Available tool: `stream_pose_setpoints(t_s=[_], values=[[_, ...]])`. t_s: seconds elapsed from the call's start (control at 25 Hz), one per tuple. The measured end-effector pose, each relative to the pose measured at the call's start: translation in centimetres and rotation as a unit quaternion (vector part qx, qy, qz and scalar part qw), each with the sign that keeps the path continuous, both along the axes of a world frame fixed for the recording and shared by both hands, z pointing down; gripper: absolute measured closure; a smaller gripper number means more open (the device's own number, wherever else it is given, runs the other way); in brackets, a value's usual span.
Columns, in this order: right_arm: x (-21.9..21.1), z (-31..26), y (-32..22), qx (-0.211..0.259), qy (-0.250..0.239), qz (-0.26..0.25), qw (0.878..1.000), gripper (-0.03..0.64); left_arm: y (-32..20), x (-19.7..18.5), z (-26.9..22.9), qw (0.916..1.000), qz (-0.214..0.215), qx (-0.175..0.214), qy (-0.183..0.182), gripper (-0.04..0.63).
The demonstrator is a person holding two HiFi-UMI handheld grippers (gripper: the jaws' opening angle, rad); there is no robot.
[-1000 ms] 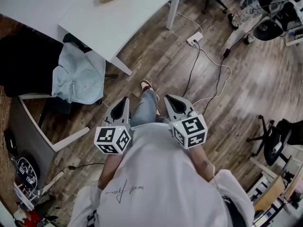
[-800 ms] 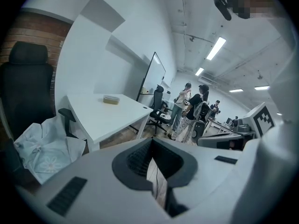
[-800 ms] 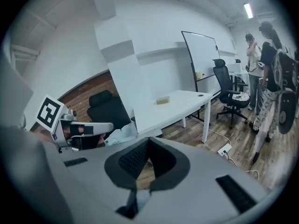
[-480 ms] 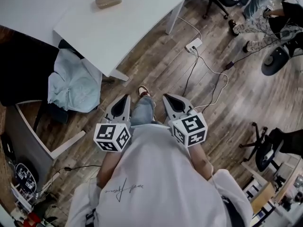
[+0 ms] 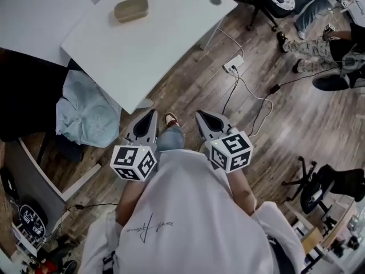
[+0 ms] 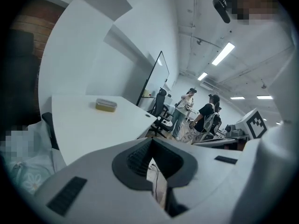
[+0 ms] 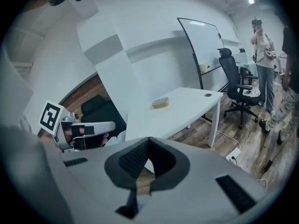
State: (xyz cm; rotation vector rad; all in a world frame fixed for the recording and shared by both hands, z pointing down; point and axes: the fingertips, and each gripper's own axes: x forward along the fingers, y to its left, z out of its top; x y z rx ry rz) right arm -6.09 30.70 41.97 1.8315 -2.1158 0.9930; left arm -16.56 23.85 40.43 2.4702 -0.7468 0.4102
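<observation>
My left gripper (image 5: 151, 115) and right gripper (image 5: 201, 116) are held side by side at waist height over the wooden floor, both pointing toward a white table (image 5: 165, 33). Each one's jaws are closed together with nothing between them, as the left gripper view (image 6: 150, 146) and the right gripper view (image 7: 148, 146) also show. A small tan oblong case (image 5: 131, 8) lies on the table, well beyond both grippers. The same case (image 6: 106, 105) shows in the left gripper view, and the case (image 7: 160, 102) in the right gripper view too. My shoe (image 5: 170, 119) is between the grippers.
A black chair (image 5: 23, 90) draped with a light blue cloth (image 5: 85, 110) stands left of the table. A power strip (image 5: 234, 64) and cables lie on the floor to the right. An office chair (image 7: 233, 85), a whiteboard (image 7: 201, 48) and standing people (image 6: 187, 115) are farther off.
I have stepped forward: the table and the case are nearer and larger in every view. Both grippers keep the same pose and stay closed.
</observation>
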Motion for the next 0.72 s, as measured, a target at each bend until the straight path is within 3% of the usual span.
stream_pose_setpoints(t_s=[0.4,0.72], values=[[2.0,0.1,-5.8,-0.005,0.0,-0.013,1.0,0.607,-5.5,2.4,-0.4,1.0,0.003,0.001,-0.001,0.591],[2.2,-0.8,-8.9,0.004,-0.007,-0.033,0.999,0.607,-7.6,2.1,-1.0,0.9996,-0.026,-0.002,0.007,0.591]])
